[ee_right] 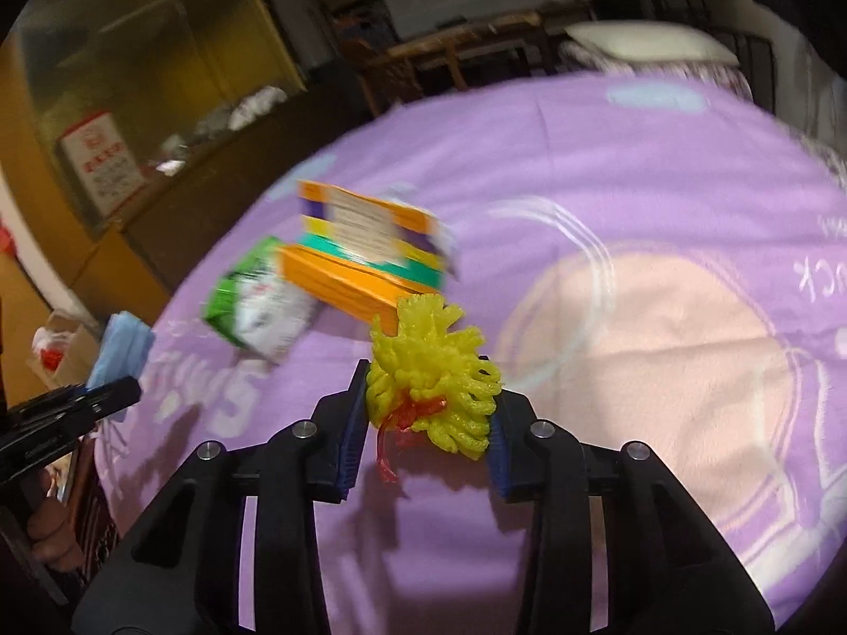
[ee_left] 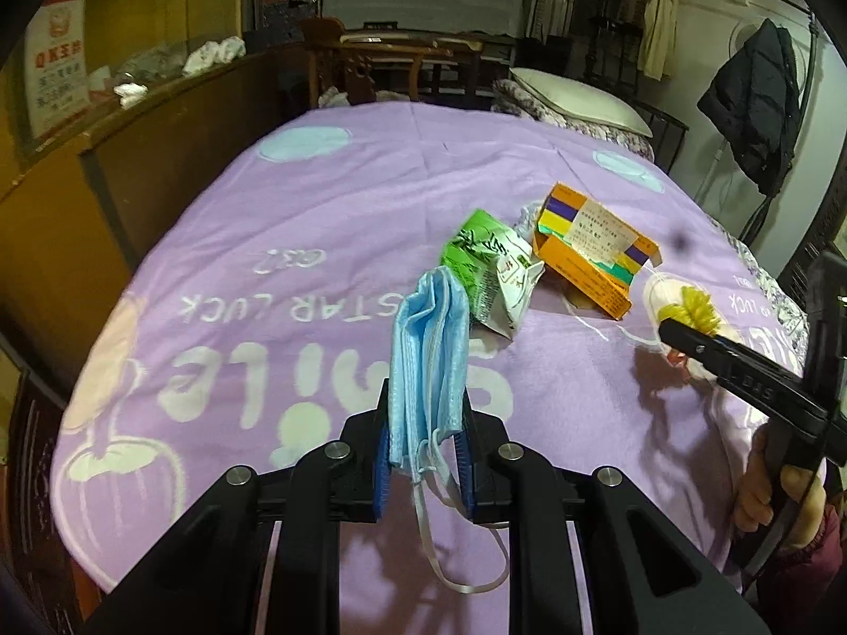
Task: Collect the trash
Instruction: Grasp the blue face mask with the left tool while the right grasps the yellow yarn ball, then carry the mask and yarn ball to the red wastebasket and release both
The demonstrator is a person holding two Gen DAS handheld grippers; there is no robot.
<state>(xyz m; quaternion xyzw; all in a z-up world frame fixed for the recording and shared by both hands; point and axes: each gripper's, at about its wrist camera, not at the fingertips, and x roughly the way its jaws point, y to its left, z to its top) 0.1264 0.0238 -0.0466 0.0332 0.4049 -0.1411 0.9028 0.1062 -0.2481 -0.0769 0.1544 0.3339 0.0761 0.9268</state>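
Your left gripper (ee_left: 426, 444) is clamping a folded blue face mask (ee_left: 429, 360), its ear loops dangling below. Your right gripper (ee_right: 431, 413) is pinching a yellow foam net (ee_right: 434, 370) tied with red string, above the purple bedspread (ee_left: 317, 201). Beyond both, a crumpled green carton (ee_left: 489, 270) is lying on the bed against an open orange box (ee_left: 587, 248).

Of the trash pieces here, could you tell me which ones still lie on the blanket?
The green packet and orange box; the blue mask and yellow foam net are gripped.
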